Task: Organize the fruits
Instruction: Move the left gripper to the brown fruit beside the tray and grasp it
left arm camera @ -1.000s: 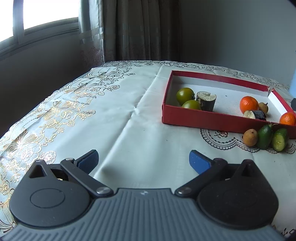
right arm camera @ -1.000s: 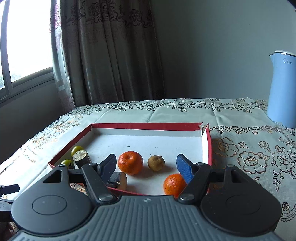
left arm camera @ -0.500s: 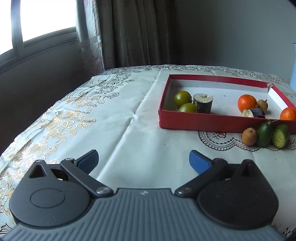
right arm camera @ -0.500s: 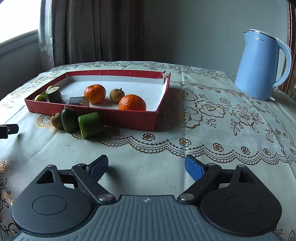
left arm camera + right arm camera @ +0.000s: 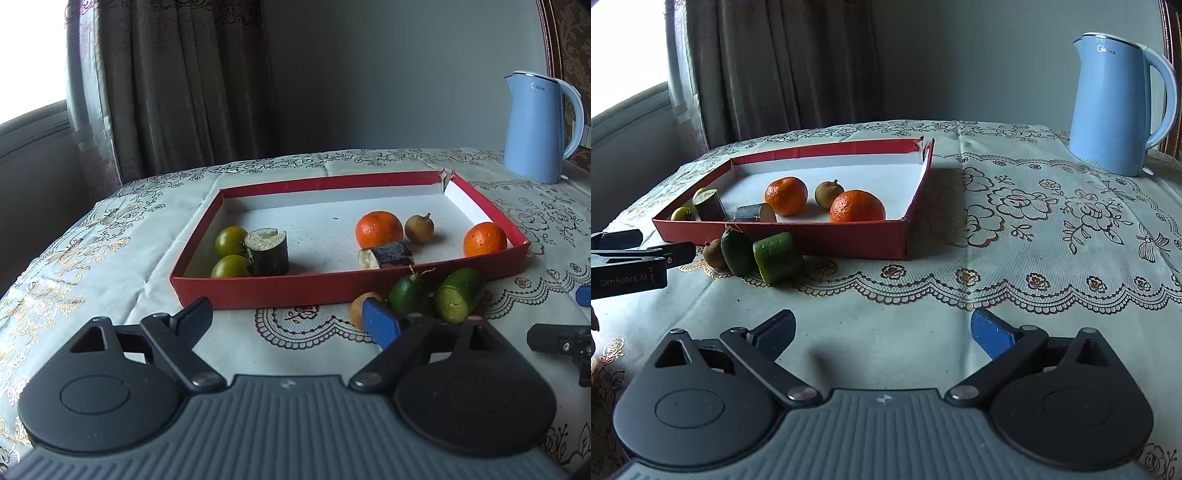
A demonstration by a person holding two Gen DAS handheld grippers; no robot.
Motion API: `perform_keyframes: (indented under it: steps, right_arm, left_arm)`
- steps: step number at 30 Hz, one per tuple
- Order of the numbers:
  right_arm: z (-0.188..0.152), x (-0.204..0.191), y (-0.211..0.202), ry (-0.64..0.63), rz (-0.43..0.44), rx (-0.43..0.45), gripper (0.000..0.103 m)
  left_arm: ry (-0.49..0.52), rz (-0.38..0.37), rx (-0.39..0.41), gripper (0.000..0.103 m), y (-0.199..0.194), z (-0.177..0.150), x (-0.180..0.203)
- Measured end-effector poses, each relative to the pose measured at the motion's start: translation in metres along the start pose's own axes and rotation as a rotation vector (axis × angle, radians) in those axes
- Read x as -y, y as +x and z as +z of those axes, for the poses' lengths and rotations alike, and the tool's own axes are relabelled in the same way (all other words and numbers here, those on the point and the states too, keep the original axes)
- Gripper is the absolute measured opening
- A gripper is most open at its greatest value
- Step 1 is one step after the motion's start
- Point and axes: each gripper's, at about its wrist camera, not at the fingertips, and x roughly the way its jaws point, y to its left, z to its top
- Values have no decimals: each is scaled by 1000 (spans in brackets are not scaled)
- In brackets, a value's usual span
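Red cardboard tray (image 5: 258, 291): holds two tangerines, longan, green fruits. Outside, touching its front wall: brown longan (image 5: 714, 254), small avocado (image 5: 737, 251), cut cucumber piece (image 5: 775, 256). Your left tongs (image 5: 286, 315) closing, empty; right tongs (image 5: 882, 332) wide, empty. Risk: crowded fruits roll when nudged.

Blue kettle (image 5: 1117, 103) upright on the floral tablecloth (image 5: 1034, 229) (far corner), brown curtain (image 5: 783, 66) behind.

Red tray (image 5: 266, 291), orange mandarins (image 5: 379, 229), pale-blue kettle (image 5: 1115, 107), gold-floral cream tablecloth (image 5: 1052, 229).
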Motion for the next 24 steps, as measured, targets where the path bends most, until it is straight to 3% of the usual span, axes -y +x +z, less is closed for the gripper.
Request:
perform_keyframes:
  steps: [7,14,16,18,20,24]
  right_arm:
    - [0,1,-1,5,5,2,103]
    - [0,1,-1,6,5,2,103]
    - [0,1,-1,7,6,2,103]
    - [0,1,-1,6,6,2,103]
    - [0,1,-1,6,6,2,103]
    - [0,2,-1,10,8,3,103]
  left_arm:
    - [-58,-50,-23,87,8,6,6]
    - [-25,-10,-55,85,19,10,17]
    - [-22,-24,-56,77,19,12,18]
    - [-28,-51,-55,61,19,13,19]
    - [-26,-74,-54,51,18,13,21]
    - [-40,-102,-38,46,17,8,20]
